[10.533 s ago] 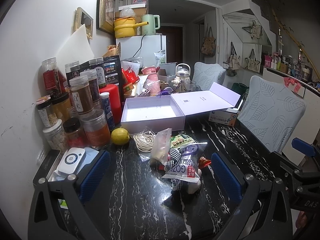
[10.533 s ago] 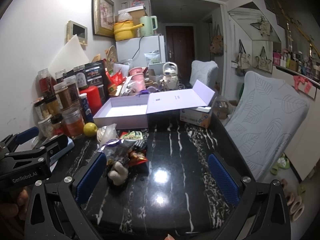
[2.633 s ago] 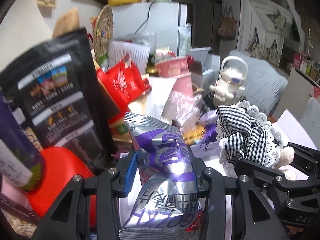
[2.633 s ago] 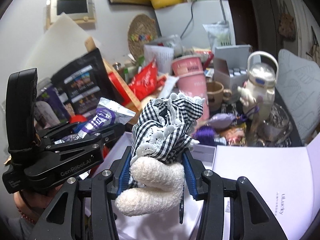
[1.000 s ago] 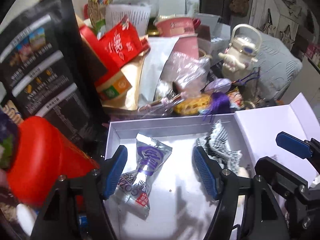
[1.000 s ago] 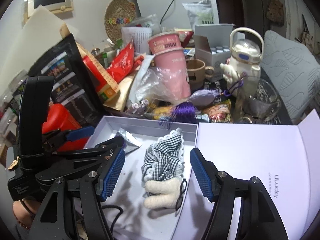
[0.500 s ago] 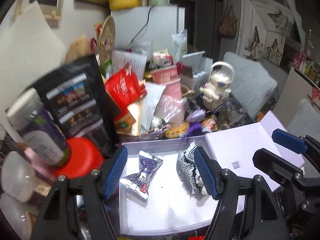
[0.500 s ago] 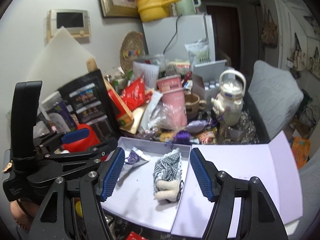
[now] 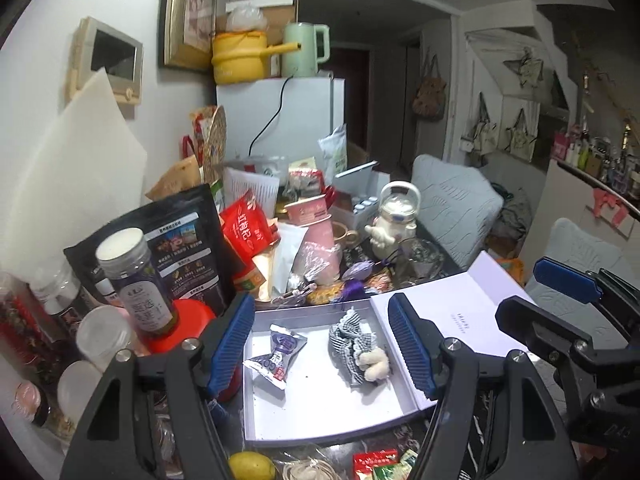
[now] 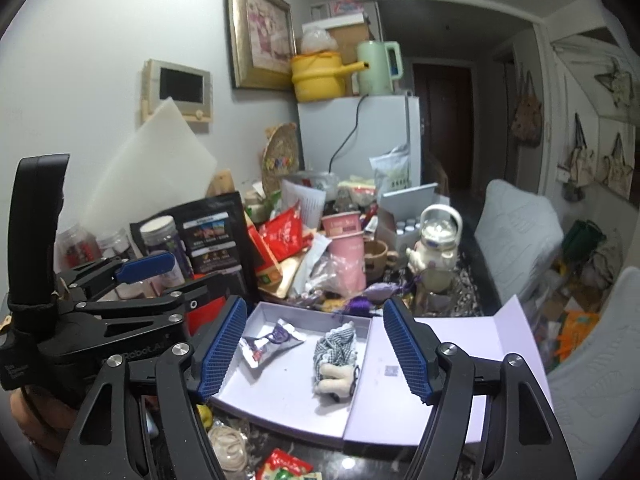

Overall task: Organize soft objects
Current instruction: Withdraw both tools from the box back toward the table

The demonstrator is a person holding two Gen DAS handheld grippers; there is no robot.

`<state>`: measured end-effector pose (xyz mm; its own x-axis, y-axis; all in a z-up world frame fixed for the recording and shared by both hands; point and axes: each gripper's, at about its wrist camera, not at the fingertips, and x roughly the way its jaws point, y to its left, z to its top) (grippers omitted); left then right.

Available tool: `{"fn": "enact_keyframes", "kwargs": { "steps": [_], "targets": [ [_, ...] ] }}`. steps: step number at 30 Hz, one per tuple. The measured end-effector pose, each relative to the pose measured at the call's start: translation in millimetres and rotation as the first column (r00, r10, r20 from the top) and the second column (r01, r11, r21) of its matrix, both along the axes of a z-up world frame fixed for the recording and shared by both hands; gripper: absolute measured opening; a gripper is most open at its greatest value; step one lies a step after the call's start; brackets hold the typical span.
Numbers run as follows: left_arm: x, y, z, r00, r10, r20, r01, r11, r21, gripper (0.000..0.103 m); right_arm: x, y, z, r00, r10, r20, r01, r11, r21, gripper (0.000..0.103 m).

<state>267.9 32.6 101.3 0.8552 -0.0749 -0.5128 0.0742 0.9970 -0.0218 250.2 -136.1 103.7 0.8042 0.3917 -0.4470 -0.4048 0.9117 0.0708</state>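
An open lavender box (image 9: 320,420) (image 10: 280,396) lies on the black marble table. Inside it lie a silver-purple snack packet (image 9: 276,354) (image 10: 266,342) on the left and a plush toy in a black-and-white checked dress (image 9: 358,350) (image 10: 336,356) on the right. My left gripper (image 9: 322,344) is open and empty, raised above and in front of the box. My right gripper (image 10: 314,350) is open and empty too, held above the box's near side. The left gripper also shows in the right wrist view (image 10: 132,280).
Jars (image 9: 136,276), a black pouch (image 9: 188,252) and a red can (image 9: 188,320) crowd the left. A pink cup (image 9: 316,236), a teapot (image 9: 394,216) and bags stand behind the box. A lemon (image 9: 252,466), rubber bands (image 10: 228,450) and small packets (image 9: 380,464) lie on the table's near side.
Both grippers have let go of the packet and the plush toy in the box and have pulled back and up, so the box looks smaller and lower.
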Motion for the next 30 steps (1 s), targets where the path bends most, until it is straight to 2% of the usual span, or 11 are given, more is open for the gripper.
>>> {"fn": "enact_keyframes", "kwargs": {
  "steps": [3, 4, 6, 8, 21, 30],
  "targets": [
    [-20, -1, 7, 0.999, -0.012, 0.032, 0.012, 1.000, -0.003, 0.070, -16, -2, 5, 1.000, -0.003, 0.024, 0.003, 1.000, 0.000, 0.074],
    [-26, -1, 9, 0.999, -0.017, 0.044, 0.017, 1.000, -0.002, 0.074, -23, -4, 6, 0.999, -0.005, 0.033, 0.005, 1.000, 0.001, 0.076],
    [-37, -1, 11, 0.997, -0.021, 0.068, 0.022, 1.000, 0.000, 0.091, -33, -6, 7, 0.999, -0.009, 0.041, 0.009, 1.000, 0.005, 0.076],
    [-50, -2, 13, 0.995, -0.019, 0.099, 0.018, 1.000, 0.008, 0.094, -46, -9, 8, 0.999, -0.009, 0.050, 0.009, 1.000, 0.008, 0.077],
    [-98, -2, -4, 0.993, -0.081, 0.088, 0.081, 0.997, -0.001, 0.095, -102, -18, -12, 0.998, -0.025, 0.049, 0.024, 1.000, 0.017, 0.086],
    [-117, -2, -36, 0.991, -0.133, 0.021, 0.134, 0.990, -0.041, 0.095, -121, -20, -39, 1.000, -0.026, -0.001, 0.026, 1.000, 0.007, 0.086]
  ]
}}
